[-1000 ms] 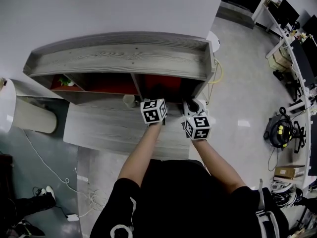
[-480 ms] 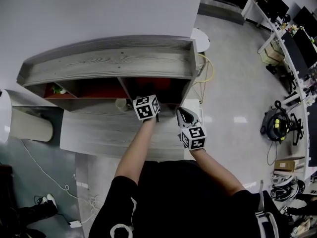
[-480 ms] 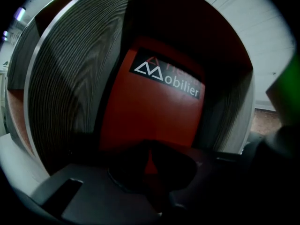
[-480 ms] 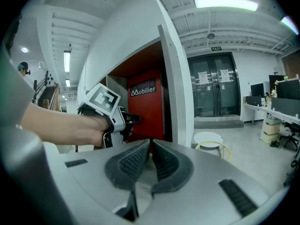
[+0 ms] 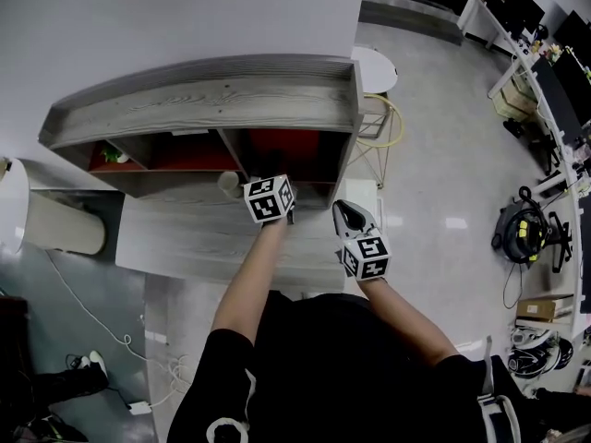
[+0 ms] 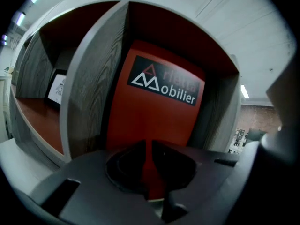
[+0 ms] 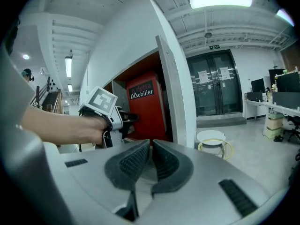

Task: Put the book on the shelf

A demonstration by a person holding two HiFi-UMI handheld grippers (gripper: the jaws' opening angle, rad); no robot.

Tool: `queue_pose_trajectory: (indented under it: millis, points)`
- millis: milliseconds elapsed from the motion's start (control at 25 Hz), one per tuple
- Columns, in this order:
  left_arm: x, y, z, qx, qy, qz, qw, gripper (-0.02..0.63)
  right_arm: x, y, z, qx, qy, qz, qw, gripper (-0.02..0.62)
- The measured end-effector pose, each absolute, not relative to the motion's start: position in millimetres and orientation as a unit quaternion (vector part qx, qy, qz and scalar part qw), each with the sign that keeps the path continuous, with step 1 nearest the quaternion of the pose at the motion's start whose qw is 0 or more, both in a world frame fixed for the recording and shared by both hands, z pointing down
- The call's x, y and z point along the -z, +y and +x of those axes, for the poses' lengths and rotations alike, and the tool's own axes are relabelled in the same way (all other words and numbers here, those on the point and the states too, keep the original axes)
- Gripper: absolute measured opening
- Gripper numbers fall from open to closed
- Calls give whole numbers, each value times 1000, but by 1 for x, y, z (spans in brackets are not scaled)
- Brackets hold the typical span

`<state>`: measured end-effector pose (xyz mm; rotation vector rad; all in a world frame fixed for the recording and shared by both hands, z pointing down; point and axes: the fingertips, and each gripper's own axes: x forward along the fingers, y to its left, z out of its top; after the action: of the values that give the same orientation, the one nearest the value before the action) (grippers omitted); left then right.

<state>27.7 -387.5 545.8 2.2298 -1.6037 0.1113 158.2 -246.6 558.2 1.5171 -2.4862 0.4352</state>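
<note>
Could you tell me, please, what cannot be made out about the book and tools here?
Left gripper view: whether the left tool pinches the book, or red only shows through its narrow gap.
Head view: the book blends into the shelf's red interior; the left tool's jaws hide behind its marker cube.

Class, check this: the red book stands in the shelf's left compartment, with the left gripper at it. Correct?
No. The book stands in the right compartment of the shelf, right of the divider, as the left gripper view shows. The left gripper is at it.

Black short-sleeved shirt [image 5: 323,367], white print [image 5: 219,429].
</note>
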Motion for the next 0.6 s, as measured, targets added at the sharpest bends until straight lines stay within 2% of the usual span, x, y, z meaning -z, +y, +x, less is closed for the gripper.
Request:
queue_pose_trajectory:
  millis: [600]
  points:
    - [-524, -340, 20, -49, -523, 834, 170, 26, -549, -229, 156, -158, -817, 548, 80, 18]
